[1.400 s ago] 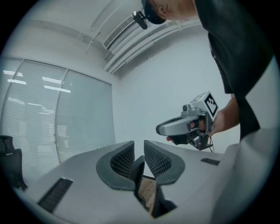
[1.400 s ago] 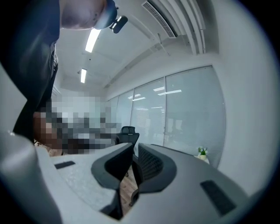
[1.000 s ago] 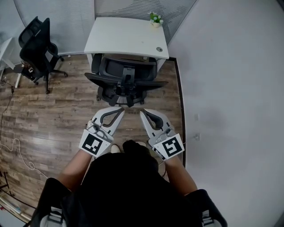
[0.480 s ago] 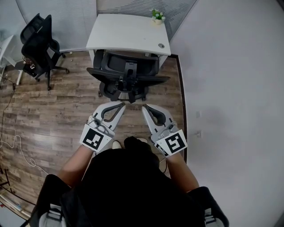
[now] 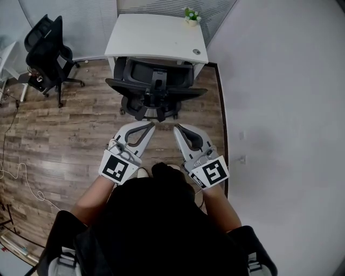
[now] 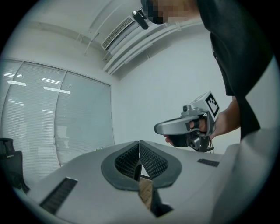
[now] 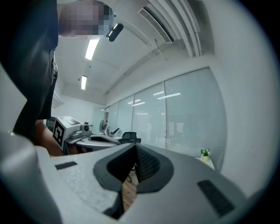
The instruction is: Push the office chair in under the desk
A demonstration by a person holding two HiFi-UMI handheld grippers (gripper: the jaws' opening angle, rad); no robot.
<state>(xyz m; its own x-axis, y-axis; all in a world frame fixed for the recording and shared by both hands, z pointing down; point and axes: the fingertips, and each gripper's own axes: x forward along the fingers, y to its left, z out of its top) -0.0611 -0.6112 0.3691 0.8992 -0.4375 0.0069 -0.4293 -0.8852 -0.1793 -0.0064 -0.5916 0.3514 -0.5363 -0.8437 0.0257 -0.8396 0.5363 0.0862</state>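
The black office chair point(image 5: 156, 91) stands with its seat partly under the white desk point(image 5: 156, 38), its backrest toward me. Both grippers hover just short of the backrest and do not touch it. My left gripper point(image 5: 150, 125) is shut and holds nothing, and so is my right gripper point(image 5: 177, 128). In the left gripper view the closed jaws point(image 6: 139, 146) point up at the room, with the right gripper point(image 6: 188, 127) held beside them. The right gripper view shows its own jaws point(image 7: 135, 151) closed, with the left gripper point(image 7: 72, 131) off to the left.
A second black chair point(image 5: 46, 54) stands at the far left on the wooden floor. A small potted plant point(image 5: 190, 16) sits on the desk's far right corner. A grey wall point(image 5: 280, 108) runs close along the right. A thin cable point(image 5: 16, 178) lies on the floor at left.
Both grippers have drawn back a little from the chair's backrest and stay shut. The chair stands much as before under the desk.
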